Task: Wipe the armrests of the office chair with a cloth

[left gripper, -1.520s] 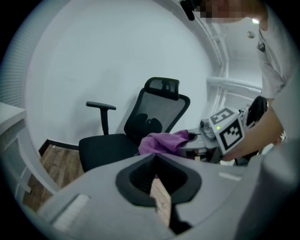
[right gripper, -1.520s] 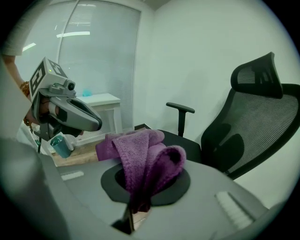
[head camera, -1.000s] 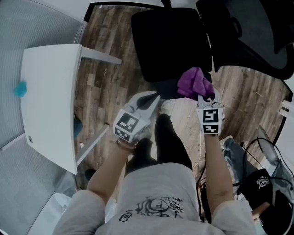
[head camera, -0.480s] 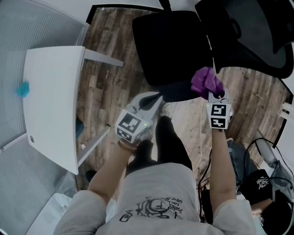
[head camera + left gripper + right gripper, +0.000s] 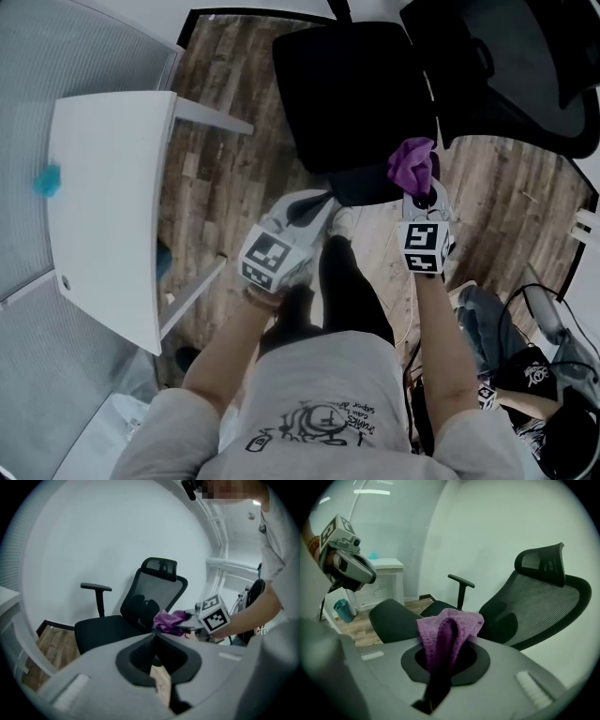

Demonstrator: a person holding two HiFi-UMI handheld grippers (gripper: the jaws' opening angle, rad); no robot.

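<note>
Wood floor (image 5: pixel 225 159), white desk (image 5: pixel 103 206), black chair (image 5: pixel 356 94)

This is an office-like room. A black mesh chair (image 5: pixel 534 606) with a headrest (image 5: pixel 543 562) and a raised armrest (image 5: pixel 461 580) stands on a wood-plank floor (image 5: pixel 225 159) near a white table (image 5: pixel 103 206). Plain white walls (image 5: pixel 93 536) close it in, strip lights (image 5: pixel 370 491) run overhead, and a dark bag (image 5: pixel 532 373) lies on the floor at the right.
</note>
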